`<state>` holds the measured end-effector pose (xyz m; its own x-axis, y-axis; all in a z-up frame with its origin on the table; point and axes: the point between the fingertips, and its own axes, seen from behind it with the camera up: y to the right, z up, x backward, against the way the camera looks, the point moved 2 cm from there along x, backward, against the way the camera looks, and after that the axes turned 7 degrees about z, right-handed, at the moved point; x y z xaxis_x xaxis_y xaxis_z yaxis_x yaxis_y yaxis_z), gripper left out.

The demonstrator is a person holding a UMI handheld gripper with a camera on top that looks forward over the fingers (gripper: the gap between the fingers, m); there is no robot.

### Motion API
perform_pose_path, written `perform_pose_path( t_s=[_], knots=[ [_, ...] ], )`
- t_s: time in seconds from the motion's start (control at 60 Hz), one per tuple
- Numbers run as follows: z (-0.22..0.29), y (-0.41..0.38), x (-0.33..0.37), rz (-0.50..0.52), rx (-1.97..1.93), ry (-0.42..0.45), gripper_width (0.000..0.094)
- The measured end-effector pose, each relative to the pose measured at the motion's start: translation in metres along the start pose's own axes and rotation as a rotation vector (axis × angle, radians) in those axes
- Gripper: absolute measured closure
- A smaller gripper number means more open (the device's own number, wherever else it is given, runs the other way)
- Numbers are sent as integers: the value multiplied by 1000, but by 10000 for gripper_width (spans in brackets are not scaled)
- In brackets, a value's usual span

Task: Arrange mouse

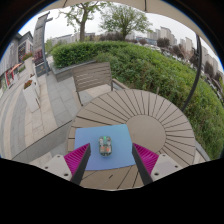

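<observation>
Fingers (105,163) spread around small mouse (105,147) on blue square mat (104,146), slatted round table (150,118).

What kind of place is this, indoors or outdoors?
Outdoors, likely a terrace or garden patio: a round slatted wooden table, a wooden bench, a hedge and trees. The open gripper hovers near the mouse.

The handheld two-finger gripper (108,158) points forward and slightly downward, with both dark fingers entering from the bottom of the gripper view. The fingers are spread wide apart, angled outward from the base toward the tips. Each finger carries a magenta pad (76,156) on its inner face; the left pad and the right pad face each other across a broad gap. Neither pad presses on anything
</observation>
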<state>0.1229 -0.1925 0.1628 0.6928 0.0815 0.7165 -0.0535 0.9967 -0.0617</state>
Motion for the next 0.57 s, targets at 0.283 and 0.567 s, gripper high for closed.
perform_pose_path(
  t_s=[0.283, 0.567],
  knots=[
    [-16, 3, 104, -27, 1, 7, 86],
    [-24, 34, 110, -59, -17, 30, 79]
  ],
)
